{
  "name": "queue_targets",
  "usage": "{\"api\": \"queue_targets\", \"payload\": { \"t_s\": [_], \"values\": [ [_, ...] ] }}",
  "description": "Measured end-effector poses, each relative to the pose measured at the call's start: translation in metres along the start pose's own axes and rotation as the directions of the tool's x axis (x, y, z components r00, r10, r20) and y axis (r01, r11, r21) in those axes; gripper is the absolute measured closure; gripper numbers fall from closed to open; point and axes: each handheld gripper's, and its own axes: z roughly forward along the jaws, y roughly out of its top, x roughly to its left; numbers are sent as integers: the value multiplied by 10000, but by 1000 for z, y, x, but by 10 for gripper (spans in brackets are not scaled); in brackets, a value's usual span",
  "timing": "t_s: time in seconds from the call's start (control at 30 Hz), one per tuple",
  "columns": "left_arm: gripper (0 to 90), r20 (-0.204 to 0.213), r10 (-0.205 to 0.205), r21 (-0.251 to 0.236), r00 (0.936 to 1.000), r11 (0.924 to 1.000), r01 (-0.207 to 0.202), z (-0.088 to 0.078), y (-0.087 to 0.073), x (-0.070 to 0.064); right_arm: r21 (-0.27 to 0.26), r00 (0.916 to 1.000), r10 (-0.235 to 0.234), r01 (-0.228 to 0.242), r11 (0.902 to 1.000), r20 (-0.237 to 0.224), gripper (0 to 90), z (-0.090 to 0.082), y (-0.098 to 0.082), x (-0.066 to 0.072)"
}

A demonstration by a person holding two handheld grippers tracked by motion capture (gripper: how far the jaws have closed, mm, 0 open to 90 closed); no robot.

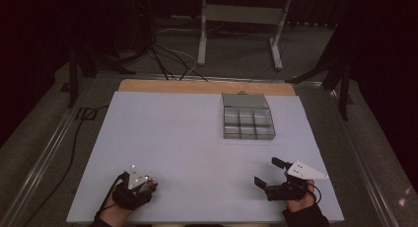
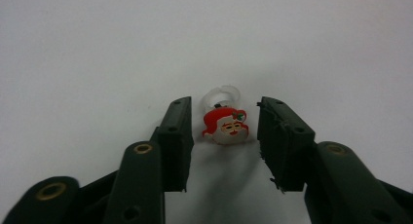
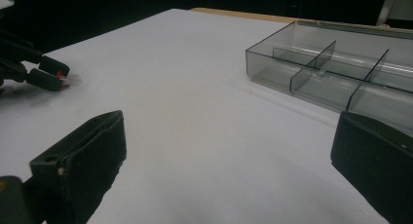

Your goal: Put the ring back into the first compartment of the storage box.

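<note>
Left gripper view puts my left gripper (image 2: pixel 225 136) right over a small Santa-face ring (image 2: pixel 225 124), which lies on the white table top (image 2: pixel 97 48) between the two black jaws. I see a narrow gap on each side of the Santa face, so the pads are not pressing on it; the jaws stand partly closed around it with nothing gripped. The ring's clear plastic band sticks out behind the face, away from the camera.

From the high view, my left hand (image 1: pixel 118 207) comes in at the near left corner of the table, the left gripper (image 1: pixel 152 180) low over the surface and angled toward the middle. My right gripper (image 1: pixel 266 172) sits at the near right, its jaws spread wide and empty, pointing left and away across the table.

Farther out, a clear plastic compartment box (image 1: pixel 247 122) rests toward the far right of the table, well apart from both grippers and from the ring.
</note>
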Motion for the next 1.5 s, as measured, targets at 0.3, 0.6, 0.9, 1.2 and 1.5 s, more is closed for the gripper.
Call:
{"api": "queue_targets", "payload": {
  "t_s": [0.3, 0.6, 0.9, 1.2, 1.5],
  "values": [
    [651, -1, 176, 66, 9998, 9998, -176, 3, 1, 2, -16, 10000, 30, -30, 10000, 1, 0, 0, 0, -1],
    [705, 90, 224, 98, 9997, 9997, -225, 4, 2, 1, -13, 10000, 41, -41, 10000, 6, 0, 1, 0, -1],
    [720, 159, 262, 66, 9995, 9996, -263, 2, 4, 1, -13, 10000, 93, -93, 10000, 7, 0, 0, 0, -1],
    [724, 209, 369, -122, 9991, 9993, -366, -1, 7, 0, -33, 9999, 103, -102, 9999, 28, 0, 0, 0, -1],
    [724, 453, 389, -480, 9982, 9982, -367, -3, 13, 3, -60, 9999, 114, -114, 9999, 47, 0, -1, 0, -1]
  ]
}}
